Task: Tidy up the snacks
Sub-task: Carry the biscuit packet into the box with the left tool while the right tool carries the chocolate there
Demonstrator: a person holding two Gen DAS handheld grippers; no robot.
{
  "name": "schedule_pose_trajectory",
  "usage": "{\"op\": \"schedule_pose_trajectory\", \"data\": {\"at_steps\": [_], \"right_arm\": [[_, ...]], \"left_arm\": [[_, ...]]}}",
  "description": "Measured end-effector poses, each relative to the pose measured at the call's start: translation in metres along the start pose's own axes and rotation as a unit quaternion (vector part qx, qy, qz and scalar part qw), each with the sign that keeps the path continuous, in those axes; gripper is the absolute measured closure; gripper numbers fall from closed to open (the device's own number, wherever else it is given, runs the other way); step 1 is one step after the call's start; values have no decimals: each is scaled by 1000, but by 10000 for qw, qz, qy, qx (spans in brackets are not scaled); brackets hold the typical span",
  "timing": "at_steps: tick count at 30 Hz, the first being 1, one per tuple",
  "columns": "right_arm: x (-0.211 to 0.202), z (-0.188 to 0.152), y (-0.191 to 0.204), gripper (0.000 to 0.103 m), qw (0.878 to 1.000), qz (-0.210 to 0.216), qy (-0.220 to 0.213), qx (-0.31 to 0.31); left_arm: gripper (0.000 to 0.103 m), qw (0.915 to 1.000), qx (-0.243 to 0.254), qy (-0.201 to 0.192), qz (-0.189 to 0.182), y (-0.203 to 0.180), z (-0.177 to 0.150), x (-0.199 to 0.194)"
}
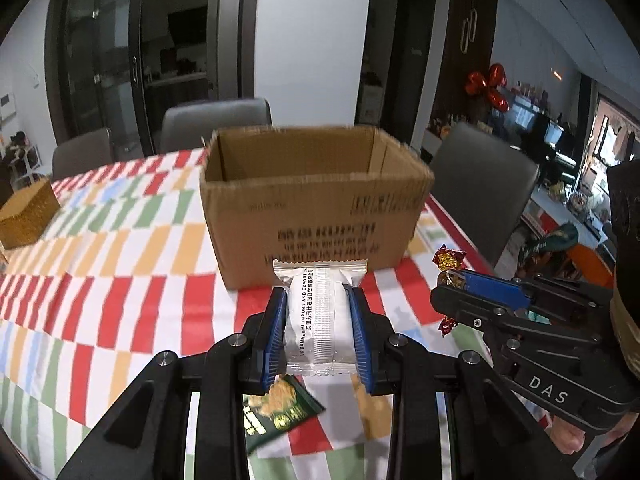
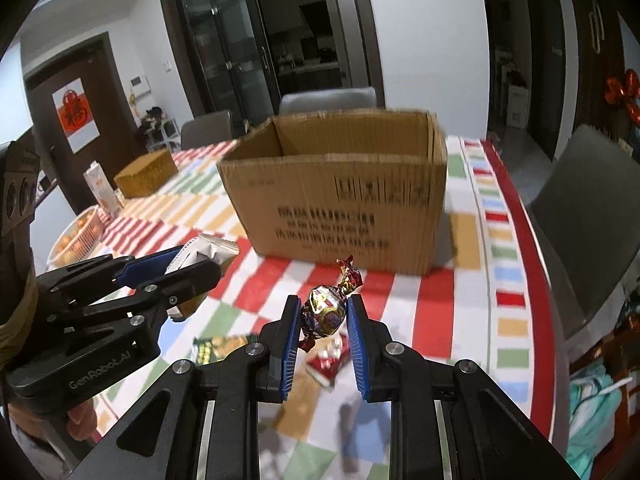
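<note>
Cardboard first: one open box (image 1: 316, 200) stands on the checked tablecloth (image 1: 120, 248) with its top flaps out of the way, which I take to be where the snacks are meant to end up, since both claws face it. What lies inside it I cannot see from here.

Below the claws, loose packets lie on the cloth: one green packet (image 1: 280, 412) under the left claw, and one red packet (image 2: 326, 364) under the right. They look like the ones not yet gathered.

Next, one white wrapped snack (image 1: 318, 316) sits lengthwise in the left gripper (image 1: 318, 336), the blue pads pressed on both its sides, narrowed to the width of the pack. It is held clear of the table, just short of the box.

Smallest is one foil-wrapped candy (image 2: 326, 312), pinched at its round middle by the right gripper (image 2: 324, 328), twisted ends sticking out free. Held that way, it should drop cleanly once released.
</note>
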State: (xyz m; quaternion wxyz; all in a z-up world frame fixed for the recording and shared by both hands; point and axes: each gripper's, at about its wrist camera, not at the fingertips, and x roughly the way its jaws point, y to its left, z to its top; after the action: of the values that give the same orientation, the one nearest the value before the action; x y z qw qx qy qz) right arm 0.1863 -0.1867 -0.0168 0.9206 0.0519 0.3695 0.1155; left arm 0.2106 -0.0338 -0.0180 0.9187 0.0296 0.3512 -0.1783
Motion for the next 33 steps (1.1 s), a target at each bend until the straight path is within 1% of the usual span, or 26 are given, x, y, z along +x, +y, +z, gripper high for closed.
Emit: {"op": "schedule_pose_trajectory", "data": {"at_steps": [11, 17, 26, 33], "right_arm": [[-24, 51, 8, 78, 9979, 4, -637, -142], [-28, 73, 8, 78, 9965, -16, -827, -155], [-15, 104, 0, 78, 9960, -76, -883, -132], [9, 128, -5, 78, 9965, -159, -801, -163]], "left_arm": [[71, 9985, -141, -521, 8, 8, 43, -17], [71, 9976, -161, -674, 6, 13, 69, -15], [71, 9975, -160, -695, 5, 22, 98, 6], [71, 9977, -204, -650, -13, 31, 115, 28]]}}
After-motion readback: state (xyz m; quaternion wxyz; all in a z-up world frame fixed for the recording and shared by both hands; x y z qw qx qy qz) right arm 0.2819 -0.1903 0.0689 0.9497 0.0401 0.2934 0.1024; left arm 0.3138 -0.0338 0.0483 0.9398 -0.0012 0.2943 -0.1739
